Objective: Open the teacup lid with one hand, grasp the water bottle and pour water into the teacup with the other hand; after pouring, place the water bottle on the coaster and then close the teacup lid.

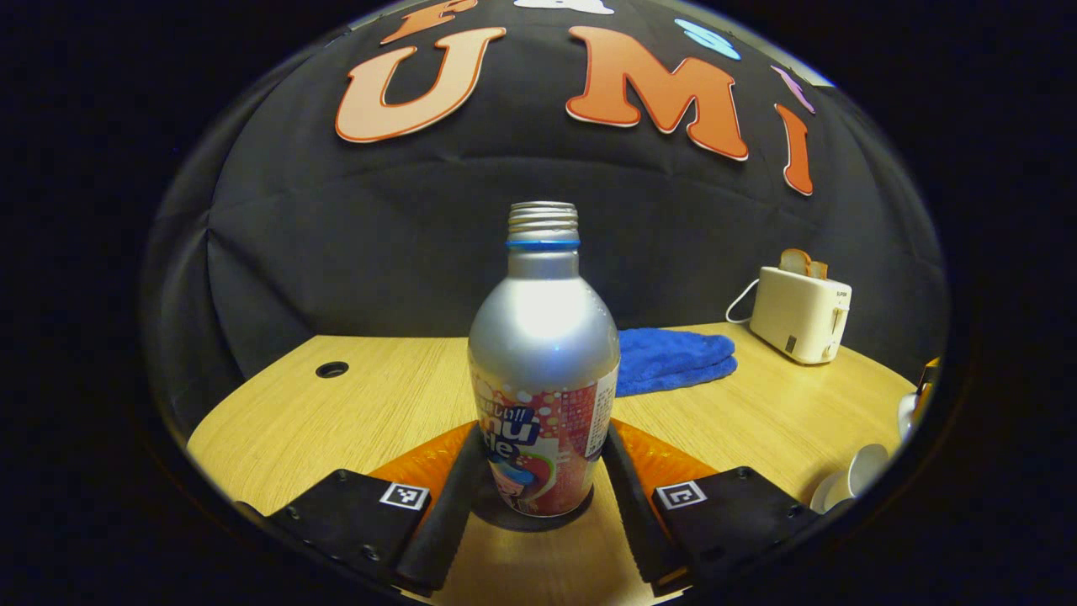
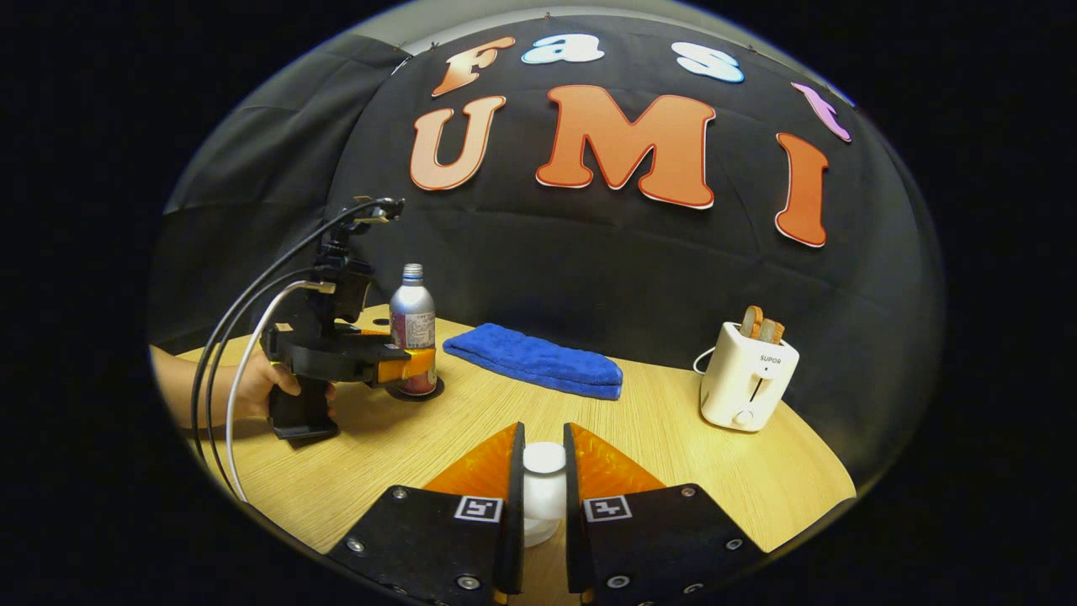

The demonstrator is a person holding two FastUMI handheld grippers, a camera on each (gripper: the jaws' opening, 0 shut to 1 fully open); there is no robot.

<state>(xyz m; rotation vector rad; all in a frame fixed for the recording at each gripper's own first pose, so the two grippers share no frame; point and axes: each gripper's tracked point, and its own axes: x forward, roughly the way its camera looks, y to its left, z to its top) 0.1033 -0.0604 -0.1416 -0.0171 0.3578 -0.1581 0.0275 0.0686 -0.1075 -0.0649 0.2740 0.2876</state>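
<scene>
**Entry: water bottle on coaster, lid in right claw**

- Water bottle [image 1: 543, 370]: silver, cap off, upright on the dark coaster [image 1: 538, 515], on the wooden surface [image 1: 370, 396]. Sits between the fingers of the left claw [image 1: 538, 497].
- Left claw: fingers stand along both sides of the bottle's base; whether they press it or have just let go, I cannot tell. In the right gripper view the same claw [image 2: 404, 366] is held by a hand [image 2: 252, 391].
- Right claw [image 2: 543, 497]: pinching a white knobbed piece, probably the teacup lid [image 2: 544, 471].
- Teacup [image 1: 858, 475]: white, at the surface's right edge; partly cut off.
- Also present: blue cloth [image 2: 538, 360], toaster [image 2: 749, 379].

Handling note, as judgement: the bottle looks already placed. Spread the left claw straight apart and draw back level, so the bottle is not tipped; then lower the lid squarely onto the teacup.
</scene>
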